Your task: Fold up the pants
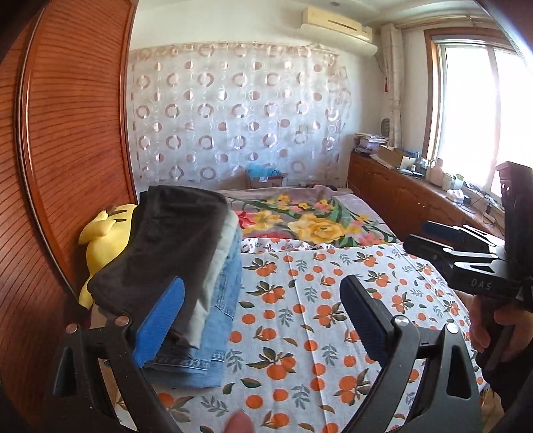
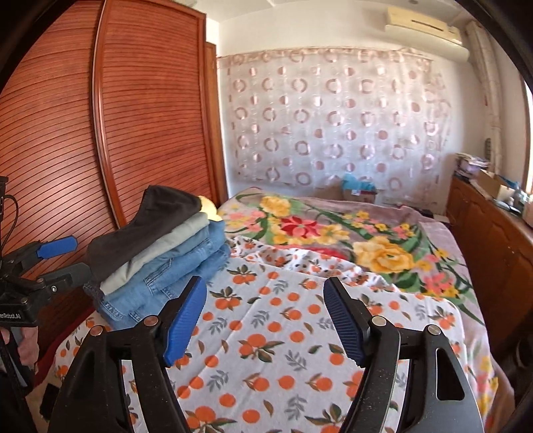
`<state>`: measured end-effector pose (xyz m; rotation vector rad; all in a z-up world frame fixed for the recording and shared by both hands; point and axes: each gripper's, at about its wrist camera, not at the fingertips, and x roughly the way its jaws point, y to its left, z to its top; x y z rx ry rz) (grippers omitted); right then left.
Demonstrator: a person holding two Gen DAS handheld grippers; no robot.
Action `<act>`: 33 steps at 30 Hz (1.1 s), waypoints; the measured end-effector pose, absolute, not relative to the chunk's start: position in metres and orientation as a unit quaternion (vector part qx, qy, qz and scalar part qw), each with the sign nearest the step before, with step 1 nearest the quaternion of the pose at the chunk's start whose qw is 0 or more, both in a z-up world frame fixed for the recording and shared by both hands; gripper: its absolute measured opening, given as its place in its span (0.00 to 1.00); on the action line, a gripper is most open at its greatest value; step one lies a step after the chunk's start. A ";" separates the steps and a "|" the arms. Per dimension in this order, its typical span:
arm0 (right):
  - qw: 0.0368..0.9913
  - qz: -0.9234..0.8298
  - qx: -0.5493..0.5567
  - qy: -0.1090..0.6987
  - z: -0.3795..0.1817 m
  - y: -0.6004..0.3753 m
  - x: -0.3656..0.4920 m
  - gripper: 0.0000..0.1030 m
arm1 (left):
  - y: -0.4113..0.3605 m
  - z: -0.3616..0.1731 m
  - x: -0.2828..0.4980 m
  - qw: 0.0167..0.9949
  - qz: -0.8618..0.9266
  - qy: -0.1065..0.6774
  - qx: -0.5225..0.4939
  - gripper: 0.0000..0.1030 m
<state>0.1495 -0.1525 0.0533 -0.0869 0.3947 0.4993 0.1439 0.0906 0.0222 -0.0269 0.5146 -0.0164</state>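
Bedroom: bed covered by a white sheet with an orange-fruit print (image 2: pixel 283 333), a floral blanket (image 2: pixel 349 233) further back. Slatted wooden wardrobe (image 2: pixel 133 133) along the left side, sheer circle-pattern curtain (image 2: pixel 333 116) on the back wall, AC unit (image 1: pixel 336 28) above it, low wooden cabinet (image 1: pixel 416 196) with clutter under the window on the right.

Stack of folded pants (image 2: pixel 163 253) sits at the sheet's left edge, next to the wardrobe. Top to bottom: dark brown pair (image 1: pixel 173 239), grey-green pair (image 2: pixel 160 263), then blue denim (image 2: pixel 173 286) at the base. Yellow plush toy (image 1: pixel 100 239) sits behind the stack, against the wardrobe.

Left tongs (image 1: pixel 263 319): wide open, nothing gripped. Left blue pad overlaps the near side of the stack in the left wrist view; can't tell if it actually touches the fabric. Right pad is over bare sheet.

Right tongs (image 2: pixel 263 316): also wide open, holding nothing, over the sheet just right of the stack. Left pad appears near the denim's corner, contact unclear.

Each tool shows up at the edge of the other camera's view, with the person's hand on the handle.
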 end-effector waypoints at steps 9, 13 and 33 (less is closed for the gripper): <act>0.965 0.189 -0.030 0.178 0.062 -0.163 0.085 0.73 | 0.053 0.035 0.124 0.970 -0.049 0.236 -0.019 0.92; 0.970 0.171 -0.023 0.170 0.062 -0.165 0.056 0.73 | 0.038 0.040 0.112 0.971 -0.063 0.230 -0.012 0.92; 0.981 0.145 -0.008 0.130 0.038 -0.169 -0.041 0.73 | 0.009 0.046 0.042 0.975 -0.048 0.219 0.010 0.92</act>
